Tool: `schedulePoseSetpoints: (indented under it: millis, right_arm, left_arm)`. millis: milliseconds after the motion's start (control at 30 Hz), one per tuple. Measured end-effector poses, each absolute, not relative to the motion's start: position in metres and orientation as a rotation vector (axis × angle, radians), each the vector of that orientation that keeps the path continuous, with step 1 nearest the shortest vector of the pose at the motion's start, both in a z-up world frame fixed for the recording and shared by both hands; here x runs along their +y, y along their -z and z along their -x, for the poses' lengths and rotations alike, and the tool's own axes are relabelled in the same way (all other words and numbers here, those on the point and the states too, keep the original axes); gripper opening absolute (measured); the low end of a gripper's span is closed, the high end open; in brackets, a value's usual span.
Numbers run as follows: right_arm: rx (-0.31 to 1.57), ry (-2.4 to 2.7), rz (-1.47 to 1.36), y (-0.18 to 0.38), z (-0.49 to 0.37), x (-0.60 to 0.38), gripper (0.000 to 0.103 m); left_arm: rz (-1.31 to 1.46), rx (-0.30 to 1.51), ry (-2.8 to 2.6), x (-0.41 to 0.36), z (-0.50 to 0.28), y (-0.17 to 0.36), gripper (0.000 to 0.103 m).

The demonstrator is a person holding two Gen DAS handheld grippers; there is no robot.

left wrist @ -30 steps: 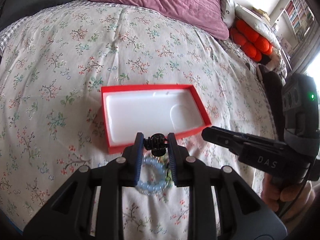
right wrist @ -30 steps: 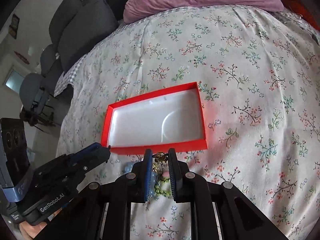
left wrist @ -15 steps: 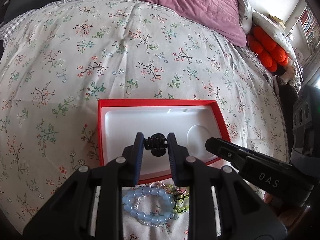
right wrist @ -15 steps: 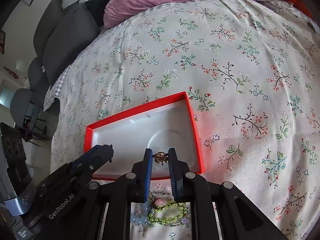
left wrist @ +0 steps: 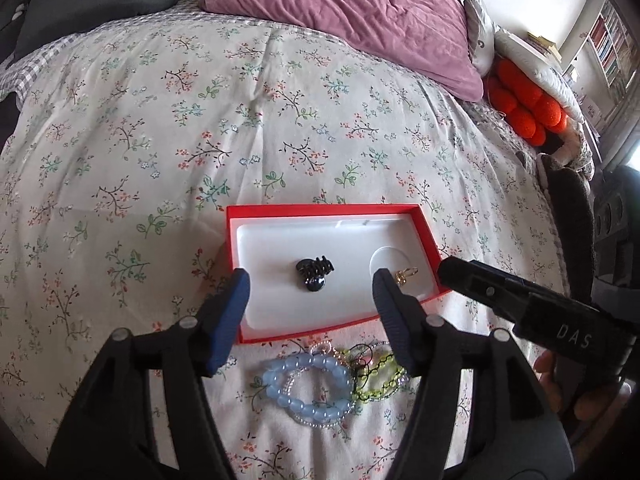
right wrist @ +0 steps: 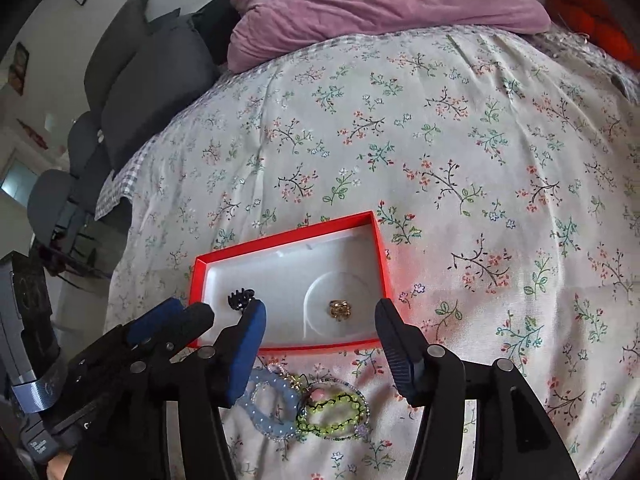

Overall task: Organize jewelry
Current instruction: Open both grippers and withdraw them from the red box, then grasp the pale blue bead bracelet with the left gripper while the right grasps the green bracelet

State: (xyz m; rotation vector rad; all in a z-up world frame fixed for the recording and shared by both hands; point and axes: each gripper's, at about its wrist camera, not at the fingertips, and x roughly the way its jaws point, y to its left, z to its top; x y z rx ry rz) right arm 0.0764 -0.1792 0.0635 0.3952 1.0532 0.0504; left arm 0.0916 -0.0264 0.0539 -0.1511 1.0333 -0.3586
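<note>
A red box (left wrist: 428, 236) with a white liner lies on the floral bedspread. A black hair claw (left wrist: 314, 271) lies in its middle and a small gold piece (left wrist: 405, 275) lies in its round recess; both show in the right wrist view, the claw (right wrist: 240, 298) and the gold piece (right wrist: 340, 309). My left gripper (left wrist: 310, 292) is open and empty above the box's near edge. My right gripper (right wrist: 320, 320) is open and empty above the same edge. A blue bead bracelet (left wrist: 308, 384) and a green bead bracelet (right wrist: 334, 410) lie tangled in front of the box.
A purple pillow (left wrist: 360, 12) and grey cushions (right wrist: 152, 76) lie at the head of the bed. Orange round cushions (left wrist: 520, 104) sit at the right edge. The bedspread (left wrist: 240, 120) stretches wide beyond the box.
Both grippers opened. The left let go of the black hair claw and the right let go of the gold piece; both now lie in the red box. Both grippers rose slightly.
</note>
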Motion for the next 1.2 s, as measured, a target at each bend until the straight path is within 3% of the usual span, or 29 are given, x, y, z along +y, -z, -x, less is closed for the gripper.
schedulePoseSetpoints:
  millis: [100, 233, 400, 467, 1200]
  right_arm:
    - [1.040, -0.035, -0.381, -0.070, -0.069, -0.181, 0.064]
    - [1.028, -0.020, -0.347, -0.077, -0.058, -0.182, 0.078]
    - [1.009, -0.020, -0.274, -0.082, -0.043, -0.172, 0.090]
    - [0.998, -0.018, -0.243, -0.083, -0.036, -0.168, 0.102]
    - [1.152, 0.062, -0.165, -0.035, -0.014, -0.181, 0.103]
  left_arm:
    - [0.126, 1.023, 0.353, -0.022, -0.084, -0.059, 0.082]
    - [0.098, 1.016, 0.344, -0.016, -0.072, -0.065, 0.086]
    - [0.073, 1.014, 0.347, -0.012, -0.057, -0.066, 0.101]
    - [0.058, 1.011, 0.347, -0.012, -0.052, -0.065, 0.102]
    - [-0.024, 1.138, 0.255, 0.024, -0.038, -0.016, 0.102]
